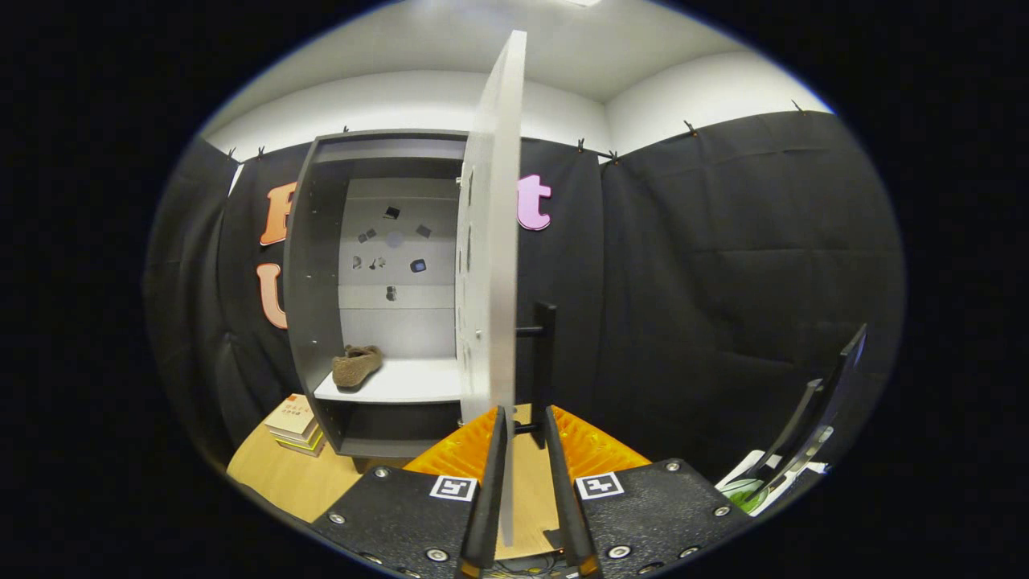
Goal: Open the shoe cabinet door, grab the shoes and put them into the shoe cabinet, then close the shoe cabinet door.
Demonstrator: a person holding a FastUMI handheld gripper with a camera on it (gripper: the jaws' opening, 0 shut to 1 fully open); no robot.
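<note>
- The gripper (526,438) points at the shoe cabinet (321,265); its two black fingers (490,482) stand a narrow gap apart, one on each side of the door's bottom edge.
- The cabinet door (492,241) is swung wide open and seen nearly edge-on; its pale panel rises tall from between the fingers; its lower edge runs down into the gap between them.
- I cannot tell whether the fingers press on the door or merely straddle it; the left finger looks close against the panel, the right one shows a sliver of space.
- A black handle (544,362) sticks out on the right face of the door, just above and beyond the right finger; it is upright, joined to the panel by short pegs.
- One brown shoe (356,364) lies on the white shelf (402,382) inside the cabinet, toward the left wall; its toe points to the left front.
- The cabinet's back panel carries several small dark marks; a lower compartment under the shelf is dark.
- The cabinet stands on a wooden table (281,474); a stack of books (296,425) lies just beside its left foot.
- A dark flat stand (812,426) leans at the far right, well apart from the cabinet.
</note>
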